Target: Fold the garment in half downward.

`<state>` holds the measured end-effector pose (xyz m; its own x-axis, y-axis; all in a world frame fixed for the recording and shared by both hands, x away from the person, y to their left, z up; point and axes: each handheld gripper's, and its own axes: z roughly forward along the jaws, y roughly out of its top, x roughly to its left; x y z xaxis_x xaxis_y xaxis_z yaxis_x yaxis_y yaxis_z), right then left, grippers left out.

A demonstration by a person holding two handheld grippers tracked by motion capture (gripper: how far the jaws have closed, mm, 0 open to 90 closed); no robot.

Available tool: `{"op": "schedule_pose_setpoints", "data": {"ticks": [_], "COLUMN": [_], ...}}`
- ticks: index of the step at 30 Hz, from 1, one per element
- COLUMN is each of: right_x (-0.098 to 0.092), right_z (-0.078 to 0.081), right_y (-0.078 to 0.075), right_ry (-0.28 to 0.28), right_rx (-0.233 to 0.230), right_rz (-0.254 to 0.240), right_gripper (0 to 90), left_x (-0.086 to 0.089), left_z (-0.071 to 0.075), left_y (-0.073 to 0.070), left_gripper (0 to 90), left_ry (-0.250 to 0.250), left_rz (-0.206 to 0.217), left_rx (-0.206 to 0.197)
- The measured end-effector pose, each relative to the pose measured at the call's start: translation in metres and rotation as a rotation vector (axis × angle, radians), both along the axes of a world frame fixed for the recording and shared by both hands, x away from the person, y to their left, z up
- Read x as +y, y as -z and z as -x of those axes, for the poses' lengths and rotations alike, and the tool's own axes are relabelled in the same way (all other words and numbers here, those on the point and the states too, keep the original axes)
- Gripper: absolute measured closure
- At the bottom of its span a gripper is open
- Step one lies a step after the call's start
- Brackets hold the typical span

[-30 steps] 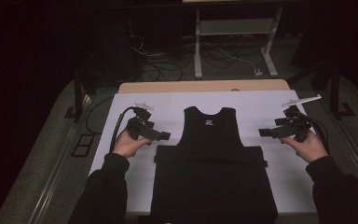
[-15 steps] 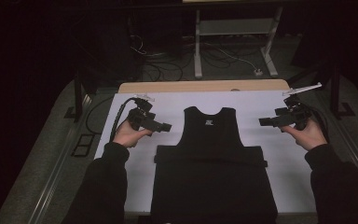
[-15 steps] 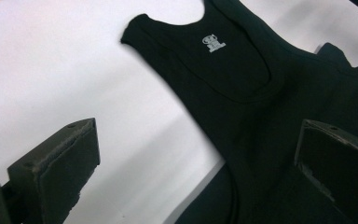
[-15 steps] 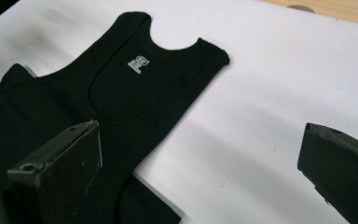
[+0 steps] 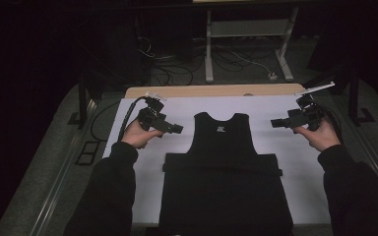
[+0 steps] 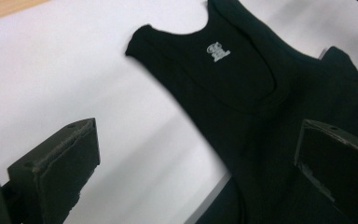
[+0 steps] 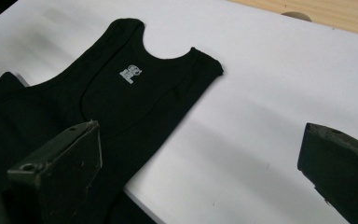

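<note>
Left hand-held gripper point(image 5: 177, 129): held above the white sheet at the left of the desk, jaws spread wide with nothing between them, pointing right toward the tank top's shoulder.
Right hand-held gripper point(image 5: 275, 123): held above the right side of the sheet, jaws likewise wide apart and empty, pointing left — a mirror of the other.
Left hand point(image 5: 139, 133): wrapped round the gripper's handle from below, dark sleeve running back to the near edge.
Right hand point(image 5: 321, 135): same grip, wrist a little farther right than the sheet's edge.
Black tank top point(image 5: 225, 140): lies flat in the middle of the desk, clear of both grippers; long axis runs near to far, neck opening at the far end, small white label point(image 6: 217, 51) just below the neckline.
Lower part: a wider black fabric panel point(image 5: 226, 196) covers the tank top's near half and reaches the near edge — whether it is a separate piece or a fold I cannot tell.
Count: two grippers, two hands, one tank top, one label.
Desk point(image 5: 216, 90): wooden far edge showing beyond the white sheet point(image 5: 138, 162).
Floor beyond: cables and a white metal stand point(image 5: 248, 37) in the dark.
</note>
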<state>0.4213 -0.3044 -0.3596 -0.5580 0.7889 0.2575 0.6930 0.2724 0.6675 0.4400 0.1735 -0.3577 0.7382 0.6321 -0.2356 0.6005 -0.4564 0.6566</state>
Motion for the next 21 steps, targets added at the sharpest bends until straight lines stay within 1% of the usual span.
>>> {"op": "schedule_pose_setpoints", "data": {"ticks": [2, 3, 4, 6, 9, 10, 12, 13, 15, 18, 19, 21], "right_x": [0.002, 0.003, 0.004, 0.006, 0.008, 0.009, 0.010, 0.011, 0.011, 0.013, 0.014, 0.015], "right_z": [-0.004, -0.006, -0.007, -0.011, -0.015, -0.016, -0.018, -0.020, -0.023, -0.027, -0.028, -0.031], "right_y": [0.000, 0.001, 0.000, 0.000, -0.001, -0.001, -0.003, -0.004, -0.006, -0.009, -0.010, -0.011], "right_ry": [0.000, 0.003, 0.003, 0.000, -0.007, -0.009, -0.013, -0.015, -0.016, -0.015, -0.018, -0.018], "right_rx": [0.004, 0.003, 0.005, 0.006, 0.005, 0.009, 0.010, 0.011, 0.013, 0.011, 0.010, 0.002], "right_rz": [0.008, 0.014, 0.016, 0.007, 0.005, 0.008, 0.010, 0.009, 0.005, 0.008, 0.008, 0.002], "right_gripper": [0.0, 0.0, 0.0, 0.0, 0.0, 0.0, 0.0, 0.0, 0.0, 0.0, 0.0, 0.0], "left_x": [-0.003, -0.005, -0.007, -0.011, -0.014, -0.016, -0.015, -0.016, -0.014, -0.012, -0.014, -0.013], "left_z": [-0.004, -0.005, -0.006, -0.008, -0.011, -0.012, -0.015, -0.016, -0.021, -0.027, -0.028, -0.031], "left_y": [-0.001, -0.001, -0.001, 0.000, 0.001, 0.002, 0.002, 0.003, 0.003, 0.003, 0.004, 0.004], "left_gripper": [0.0, 0.0, 0.0, 0.0, 0.0, 0.0, 0.0, 0.0, 0.0, 0.0, 0.0, 0.0], "left_ry": [0.007, 0.000, 0.005, 0.007, 0.025, 0.017, 0.010, -0.002, -0.002, -0.006, -0.027, -0.038], "left_rz": [-0.011, -0.009, -0.010, -0.003, -0.014, -0.006, -0.010, -0.004, -0.016, -0.028, -0.008, -0.002], "left_rx": [-0.002, 0.001, 0.000, 0.005, 0.006, 0.006, 0.012, 0.013, 0.023, 0.022, 0.022, 0.023]}}
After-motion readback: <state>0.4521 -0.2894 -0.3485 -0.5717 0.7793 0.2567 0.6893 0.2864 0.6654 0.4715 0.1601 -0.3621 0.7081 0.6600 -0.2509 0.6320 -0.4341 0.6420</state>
